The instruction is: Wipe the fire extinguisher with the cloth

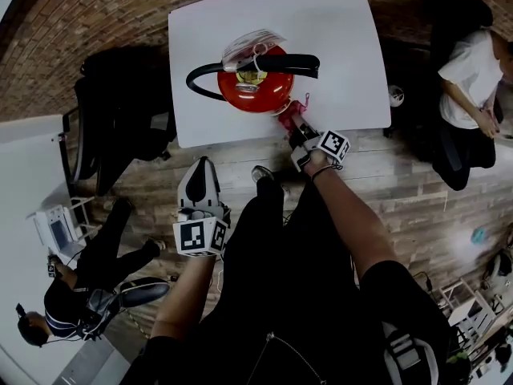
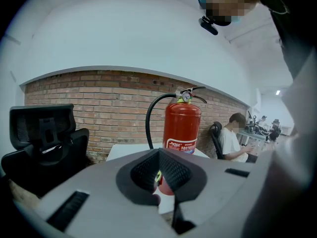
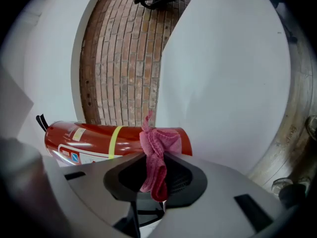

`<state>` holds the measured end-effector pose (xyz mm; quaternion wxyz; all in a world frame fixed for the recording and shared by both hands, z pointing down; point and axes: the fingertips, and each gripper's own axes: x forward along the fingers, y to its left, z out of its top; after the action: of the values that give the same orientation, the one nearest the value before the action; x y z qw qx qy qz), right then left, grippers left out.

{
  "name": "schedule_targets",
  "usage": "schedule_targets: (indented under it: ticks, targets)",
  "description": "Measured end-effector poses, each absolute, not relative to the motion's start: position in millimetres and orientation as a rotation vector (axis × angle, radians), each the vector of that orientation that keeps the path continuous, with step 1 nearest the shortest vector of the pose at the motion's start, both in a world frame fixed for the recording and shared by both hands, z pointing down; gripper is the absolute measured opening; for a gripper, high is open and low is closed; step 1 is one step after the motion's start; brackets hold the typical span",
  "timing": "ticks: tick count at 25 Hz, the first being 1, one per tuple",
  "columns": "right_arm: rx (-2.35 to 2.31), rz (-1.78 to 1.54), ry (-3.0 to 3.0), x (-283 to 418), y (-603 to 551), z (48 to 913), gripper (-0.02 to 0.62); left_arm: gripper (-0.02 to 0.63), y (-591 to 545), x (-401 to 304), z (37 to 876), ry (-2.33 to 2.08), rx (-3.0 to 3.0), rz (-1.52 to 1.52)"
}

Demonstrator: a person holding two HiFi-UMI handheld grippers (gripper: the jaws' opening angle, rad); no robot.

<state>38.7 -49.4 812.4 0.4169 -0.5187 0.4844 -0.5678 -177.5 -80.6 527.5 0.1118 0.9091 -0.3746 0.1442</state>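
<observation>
A red fire extinguisher [image 1: 258, 88] with a black hose and handle stands upright on the white table [image 1: 337, 62]. My right gripper [image 1: 296, 127] is at the table's near edge, shut on a pink cloth [image 1: 288, 111]. The cloth touches the extinguisher's lower side. In the right gripper view the cloth [image 3: 157, 150] bunches between the jaws of the right gripper [image 3: 156, 175], against the red cylinder [image 3: 99, 142]. My left gripper [image 1: 203, 164] hangs off the table over the floor with its jaws shut and nothing in them. The left gripper [image 2: 159, 175] looks at the extinguisher [image 2: 182, 128] from a distance.
Black office chairs [image 1: 120, 111] stand left of the table by the brick wall [image 1: 104, 14]. A person in a white shirt [image 1: 469, 74] sits to the right. Another person [image 1: 72, 295] is at the lower left. Wooden floor [image 1: 433, 207] lies under my legs.
</observation>
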Motion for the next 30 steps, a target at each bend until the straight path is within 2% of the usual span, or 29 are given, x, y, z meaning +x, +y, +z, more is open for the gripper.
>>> schedule_targets:
  ticks: [30]
  targets:
    - [-1.232, -1.321, 1.300, 40, -45, 653, 0.100, 0.031, -62, -143, 489, -1.006, 2.722, 0.278]
